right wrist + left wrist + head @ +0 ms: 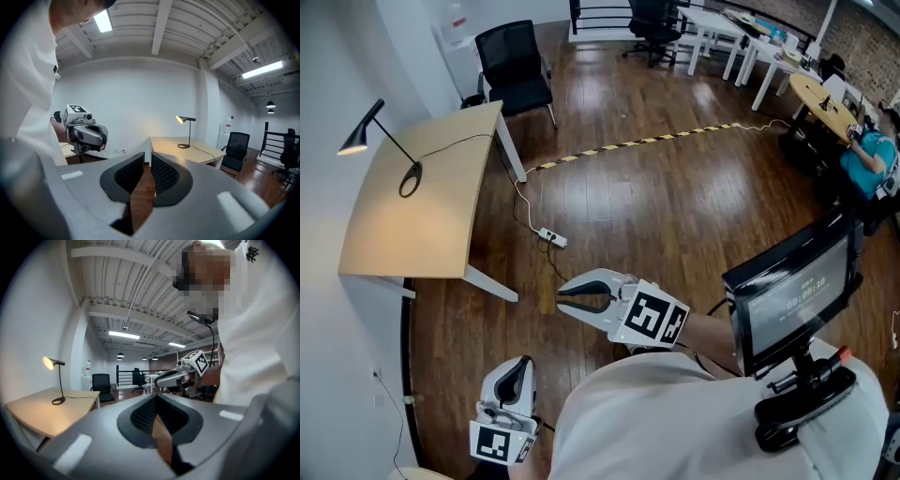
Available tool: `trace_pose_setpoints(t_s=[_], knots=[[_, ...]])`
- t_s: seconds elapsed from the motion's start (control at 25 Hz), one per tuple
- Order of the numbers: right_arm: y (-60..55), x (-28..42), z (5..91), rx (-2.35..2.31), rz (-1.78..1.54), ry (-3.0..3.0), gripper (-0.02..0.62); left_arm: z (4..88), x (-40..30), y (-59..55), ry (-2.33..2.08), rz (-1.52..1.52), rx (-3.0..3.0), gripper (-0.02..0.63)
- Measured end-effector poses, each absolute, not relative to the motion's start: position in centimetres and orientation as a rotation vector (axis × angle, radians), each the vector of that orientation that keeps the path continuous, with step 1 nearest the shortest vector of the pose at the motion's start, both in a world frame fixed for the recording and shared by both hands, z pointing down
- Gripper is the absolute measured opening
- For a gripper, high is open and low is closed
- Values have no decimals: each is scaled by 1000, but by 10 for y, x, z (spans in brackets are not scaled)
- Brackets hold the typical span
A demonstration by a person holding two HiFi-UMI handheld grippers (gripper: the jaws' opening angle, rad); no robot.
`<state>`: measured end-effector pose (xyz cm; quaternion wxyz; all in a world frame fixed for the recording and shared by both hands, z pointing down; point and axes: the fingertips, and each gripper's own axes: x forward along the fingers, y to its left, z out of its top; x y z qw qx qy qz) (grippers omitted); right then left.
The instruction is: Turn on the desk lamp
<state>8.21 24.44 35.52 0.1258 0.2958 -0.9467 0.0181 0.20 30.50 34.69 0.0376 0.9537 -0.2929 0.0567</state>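
A thin black desk lamp (389, 139) stands on the light wooden table (422, 244) at the left, by the white wall. Its head glows, as the left gripper view (53, 363) and the right gripper view (185, 119) show, and warm light lies on the tabletop. Both grippers hang over the wooden floor close to my body, well short of the table. My right gripper (562, 296) points left toward the table, its jaws together and holding nothing. My left gripper (522, 363) sits lower, near the wall, also shut and empty. Each gripper sees the other: the right gripper (160, 378), the left gripper (101, 137).
A black chair (516, 66) stands behind the table. A white power strip (554, 238) and its cable lie on the floor beside the table leg. A yellow-black strip (637, 142) crosses the floor. A screen on a stand (792, 292) is at my right. White tables stand far back.
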Motion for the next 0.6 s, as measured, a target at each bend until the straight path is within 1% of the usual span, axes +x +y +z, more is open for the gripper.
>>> trace_pose_setpoints(t_s=[0.6], knots=[[227,89,363,822,64,-2773,46,350,11,289,-944,179,2911,17]])
